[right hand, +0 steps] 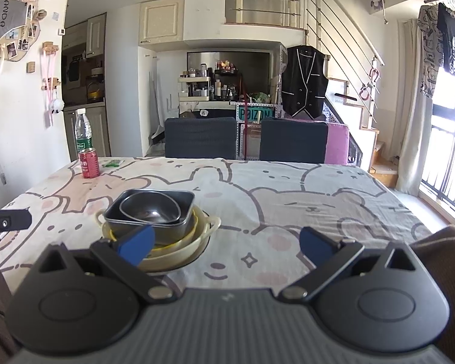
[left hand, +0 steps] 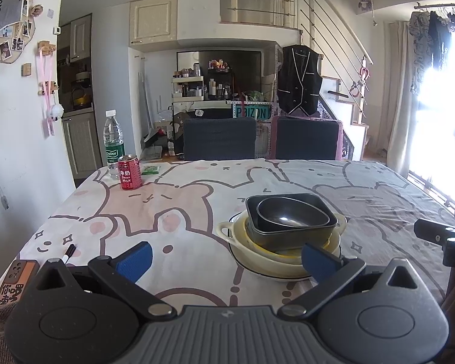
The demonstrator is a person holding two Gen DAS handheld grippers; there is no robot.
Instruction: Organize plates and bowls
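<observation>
Left gripper (left hand: 226, 256) and right gripper (right hand: 226, 244) both gape wide, holding nothing. The risk—catching a rim in passing and sliding the stack (left hand: 283, 233) apart. It sits mid-table, between them: round dark bowl (left hand: 291, 214) in dark square dish (left hand: 324, 227), on cream handled bowls (left hand: 227, 232), on a plate (left hand: 251, 268).

Tabletop (left hand: 197, 182): covered in matt printed cloth, lightly creased. Rounded bowl (left hand: 291, 215): dark, smooth, with a glossy highlight inside. Square dish (left hand: 288, 236): dark, matt. Handled dish (left hand: 227, 230): cream, glazed, smooth. Left tongs (left hand: 226, 259): matt black plastic arms, blue ribbed pads (left hand: 135, 259). Can (left hand: 129, 172): shiny red metal. Bottle (left hand: 112, 139): clear plastic.
</observation>
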